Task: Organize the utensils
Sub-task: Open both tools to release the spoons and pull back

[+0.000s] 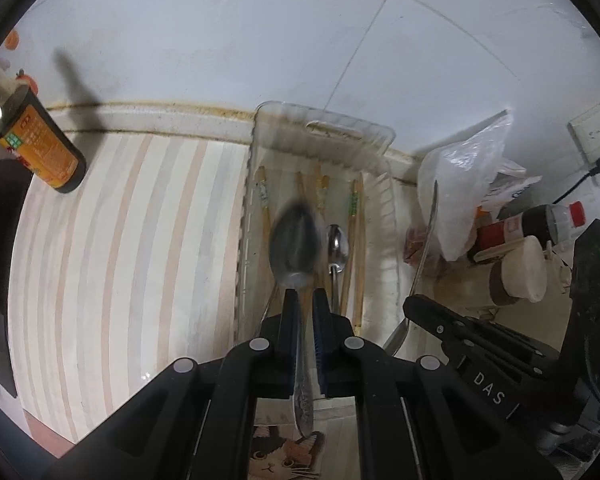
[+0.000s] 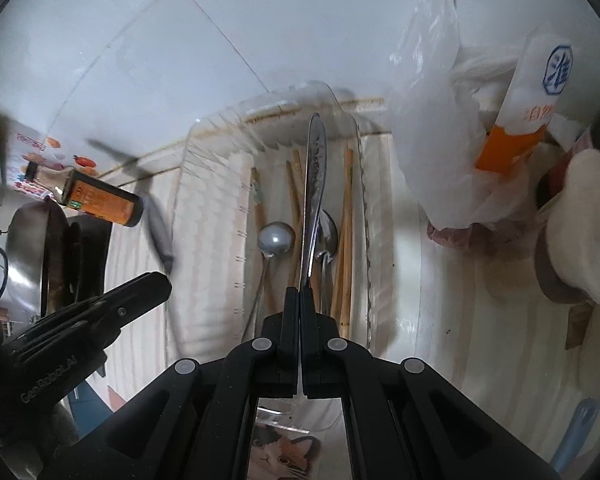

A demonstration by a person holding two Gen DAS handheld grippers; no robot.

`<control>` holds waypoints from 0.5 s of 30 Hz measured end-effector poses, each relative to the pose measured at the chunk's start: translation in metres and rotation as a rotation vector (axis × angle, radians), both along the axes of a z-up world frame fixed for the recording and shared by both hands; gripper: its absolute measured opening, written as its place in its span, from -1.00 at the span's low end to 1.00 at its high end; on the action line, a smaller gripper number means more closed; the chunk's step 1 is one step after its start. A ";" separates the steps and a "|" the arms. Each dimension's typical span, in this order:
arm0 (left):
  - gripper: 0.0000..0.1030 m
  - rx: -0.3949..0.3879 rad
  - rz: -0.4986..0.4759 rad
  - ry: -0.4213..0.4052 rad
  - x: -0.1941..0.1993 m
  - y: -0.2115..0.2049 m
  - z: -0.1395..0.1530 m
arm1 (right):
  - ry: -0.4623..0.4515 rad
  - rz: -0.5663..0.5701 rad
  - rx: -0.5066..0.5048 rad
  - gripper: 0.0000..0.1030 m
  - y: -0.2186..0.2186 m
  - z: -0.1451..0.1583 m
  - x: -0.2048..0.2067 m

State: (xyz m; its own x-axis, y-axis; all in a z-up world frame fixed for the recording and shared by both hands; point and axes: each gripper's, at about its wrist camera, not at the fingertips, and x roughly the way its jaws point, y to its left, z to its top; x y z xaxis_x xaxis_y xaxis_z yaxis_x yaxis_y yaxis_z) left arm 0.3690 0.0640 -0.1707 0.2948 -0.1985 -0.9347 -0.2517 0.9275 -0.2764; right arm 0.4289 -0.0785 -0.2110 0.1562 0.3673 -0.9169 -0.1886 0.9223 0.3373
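Two slim, stiff, slippery steel spoons [image 1: 296,240] are each clamped by the handle, one in the left gripper [image 1: 305,294], one in the right gripper [image 2: 300,292], above the clear plastic tray [image 1: 384,208].

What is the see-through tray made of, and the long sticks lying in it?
The tray looks like clear, glossy plastic: the wall and counter show through its sides. The chopsticks look like bamboo or wood, tan and matte with a faint grain, though which of the two is hard to tell.
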 end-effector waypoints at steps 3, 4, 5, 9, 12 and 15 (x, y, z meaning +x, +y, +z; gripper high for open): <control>-0.85 0.057 0.016 0.011 0.000 0.000 -0.004 | -0.010 -0.004 -0.036 -0.97 -0.001 -0.004 0.000; -0.82 0.095 0.016 0.014 -0.002 -0.001 -0.005 | -0.017 0.000 -0.056 -0.95 -0.001 -0.005 0.000; -0.70 0.124 0.016 0.013 -0.003 -0.002 -0.005 | -0.027 -0.006 -0.070 -0.81 -0.002 -0.004 -0.002; 0.07 0.222 0.025 -0.007 -0.013 -0.002 -0.006 | -0.082 -0.021 -0.142 -0.06 -0.007 0.000 -0.010; 0.36 0.269 0.032 -0.034 -0.025 0.001 -0.004 | -0.144 -0.025 -0.226 0.21 -0.009 0.005 -0.022; 0.72 0.299 0.040 -0.061 -0.036 0.003 -0.003 | -0.202 -0.032 -0.285 0.54 -0.013 0.009 -0.036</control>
